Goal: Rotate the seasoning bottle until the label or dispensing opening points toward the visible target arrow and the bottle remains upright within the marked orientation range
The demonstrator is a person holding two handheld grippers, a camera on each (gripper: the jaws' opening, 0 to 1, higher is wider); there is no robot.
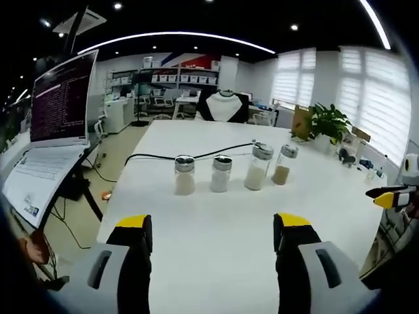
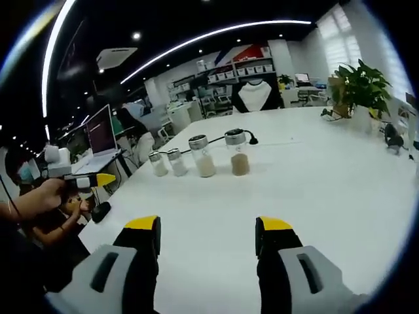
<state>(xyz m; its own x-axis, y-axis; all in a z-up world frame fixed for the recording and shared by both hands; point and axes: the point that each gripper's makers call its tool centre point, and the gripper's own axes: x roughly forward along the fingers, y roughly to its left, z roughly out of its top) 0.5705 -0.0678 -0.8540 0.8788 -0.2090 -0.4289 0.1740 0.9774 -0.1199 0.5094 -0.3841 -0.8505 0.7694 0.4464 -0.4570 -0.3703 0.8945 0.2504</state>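
Open-plan office interior. Large white table [image 1: 216, 255] across centre frame, black cable [image 1: 196, 157] trailing over its far half. Laptop [image 1: 59, 104] on stand at upper left, screen lit with text. Blinded windows [image 1: 353, 91] along right wall, daylight behind. Potted plant [image 1: 327, 122] at right table edge. Shelving with white boxes [image 1: 177, 75] at far wall. Curved ceiling light strip [image 1: 177, 36] overhead, recessed spotlights around. Beige floor [image 1: 118, 150] at left.

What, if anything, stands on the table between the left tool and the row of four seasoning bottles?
Nothing visible: bare white table lies between the open left tool and the seasoning bottles. The black cable runs behind them.
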